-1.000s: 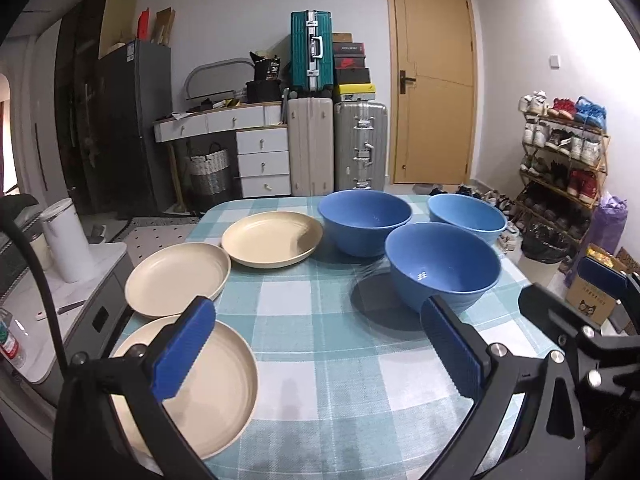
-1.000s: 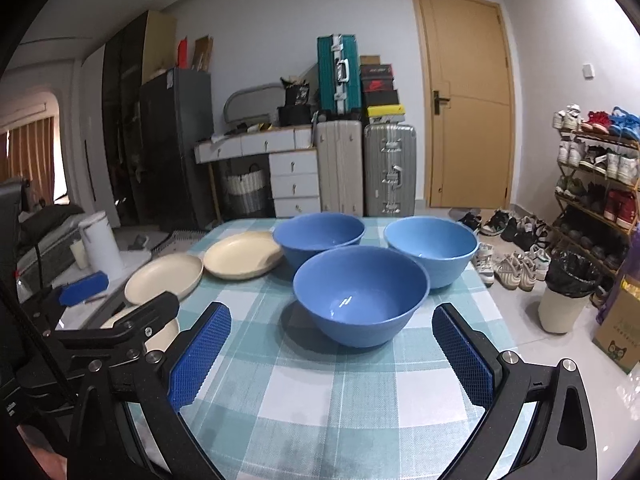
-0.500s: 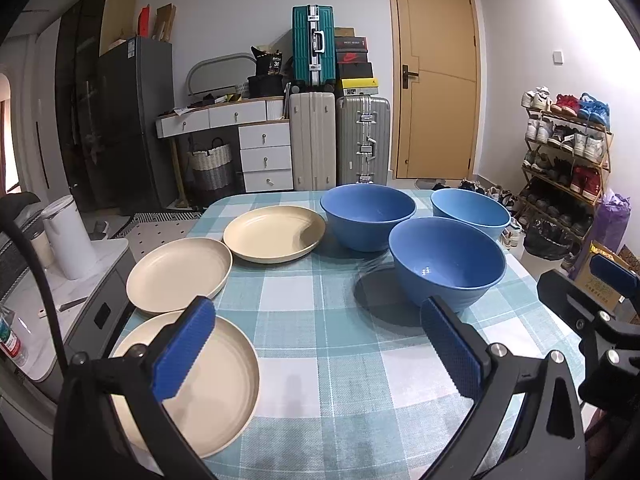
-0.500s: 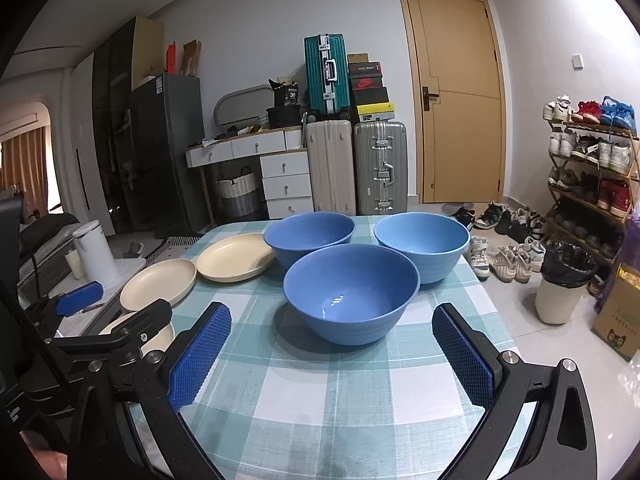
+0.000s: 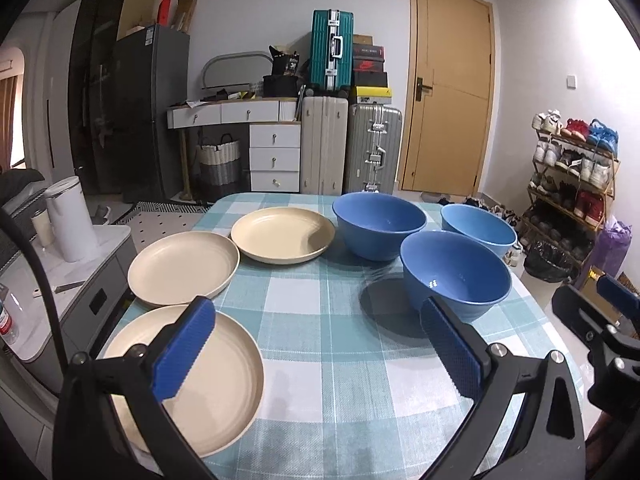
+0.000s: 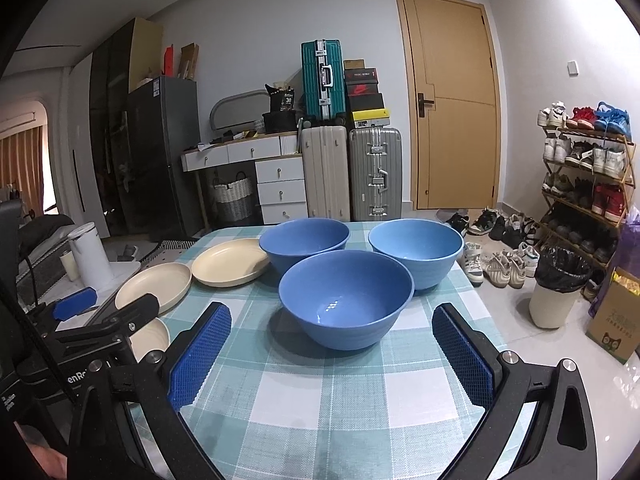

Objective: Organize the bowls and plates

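We see three round, shallow, cream-coloured plates and three deep, round, blue bowls, all smooth and matte like plastic, set out on a desk (image 5: 320,360) covered in a teal-and-white checked cloth.

Our left tool (image 5: 316,354) hangs above the near edge of the desk with its blue ribbed pads spread wide and nothing between them. The nearest cream plate (image 5: 208,384) lies under its left finger, partly hidden by it. Just beyond that plate, ahead and to the left of the tool, sits the second cream plate (image 5: 182,266), close beside the first; whether their rims touch we cannot tell. The third cream plate (image 5: 282,234) lies farther ahead, its rim near the second's.

Our right tool (image 6: 332,358) is likewise spread wide and empty. The nearest blue bowl (image 6: 346,298) stands upright straight ahead of it, centred between the two pads and a little beyond their tips. Behind that bowl stand the other two: the darker blue bowl (image 6: 304,242) ahead-left and the lighter blue bowl (image 6: 416,250) ahead-right, each close to the nearest one. The left tool shows at the lower left of the right wrist view, over the plates.
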`<move>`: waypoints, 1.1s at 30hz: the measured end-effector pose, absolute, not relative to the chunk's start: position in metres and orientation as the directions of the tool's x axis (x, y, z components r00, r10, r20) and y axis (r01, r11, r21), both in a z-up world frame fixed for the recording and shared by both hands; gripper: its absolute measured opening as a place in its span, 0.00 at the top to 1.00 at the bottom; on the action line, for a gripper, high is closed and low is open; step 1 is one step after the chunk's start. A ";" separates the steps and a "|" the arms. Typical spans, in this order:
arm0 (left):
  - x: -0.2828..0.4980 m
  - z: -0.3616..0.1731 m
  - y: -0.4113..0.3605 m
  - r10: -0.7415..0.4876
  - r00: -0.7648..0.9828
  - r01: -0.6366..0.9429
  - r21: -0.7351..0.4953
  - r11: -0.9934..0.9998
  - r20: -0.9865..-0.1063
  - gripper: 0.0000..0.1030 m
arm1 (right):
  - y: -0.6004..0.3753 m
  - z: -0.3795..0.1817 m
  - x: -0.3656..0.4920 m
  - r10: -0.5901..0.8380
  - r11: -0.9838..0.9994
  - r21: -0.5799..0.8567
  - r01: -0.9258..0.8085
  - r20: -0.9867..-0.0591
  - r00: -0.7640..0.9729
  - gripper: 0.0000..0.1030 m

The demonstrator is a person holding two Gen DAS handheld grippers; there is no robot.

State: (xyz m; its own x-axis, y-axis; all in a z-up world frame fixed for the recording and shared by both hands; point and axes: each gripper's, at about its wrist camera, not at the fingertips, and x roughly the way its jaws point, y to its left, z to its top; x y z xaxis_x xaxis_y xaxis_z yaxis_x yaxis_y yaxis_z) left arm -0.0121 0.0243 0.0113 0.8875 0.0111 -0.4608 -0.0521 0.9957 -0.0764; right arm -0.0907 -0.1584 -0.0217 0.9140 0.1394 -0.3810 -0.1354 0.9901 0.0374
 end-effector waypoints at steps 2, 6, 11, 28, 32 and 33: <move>-0.014 0.012 0.025 0.011 0.893 -0.049 -0.073 0.996 -0.451 0.00 | -0.159 -0.022 -0.090 0.154 0.988 0.044 -0.148 -0.389 0.908 0.00; -0.017 0.017 0.031 0.054 0.892 -0.073 -0.026 0.997 -0.448 0.00 | -0.156 -0.022 -0.089 0.178 0.984 0.045 -0.174 -0.387 0.905 0.00; -0.016 0.025 0.064 0.116 0.869 -0.141 -0.016 0.990 -0.482 0.00 | -0.151 -0.017 -0.089 0.251 0.968 0.071 -0.241 -0.345 0.905 0.00; 0.083 0.038 0.266 0.233 0.673 -0.338 -0.011 0.941 -0.702 0.00 | 0.023 0.040 0.033 0.450 0.888 0.192 -0.419 -0.556 0.699 0.00; 0.130 0.013 0.286 0.191 0.569 -0.323 -0.003 0.946 -0.800 0.00 | 0.072 0.017 0.077 0.479 0.868 0.256 -0.426 -0.659 0.580 0.01; 0.144 0.005 0.290 0.164 0.539 -0.306 -0.011 0.952 -0.826 0.00 | 0.080 0.011 0.087 0.490 0.864 0.289 -0.413 -0.671 0.556 0.01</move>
State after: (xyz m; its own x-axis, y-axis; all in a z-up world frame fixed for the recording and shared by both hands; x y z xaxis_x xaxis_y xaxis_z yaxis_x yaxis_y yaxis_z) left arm 0.1440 0.2903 0.0046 0.5387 0.1641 -0.8264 -0.3064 0.9518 -0.0107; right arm 0.0866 0.0800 0.0110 0.5559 0.4904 -0.6712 -0.4133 0.8636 0.2887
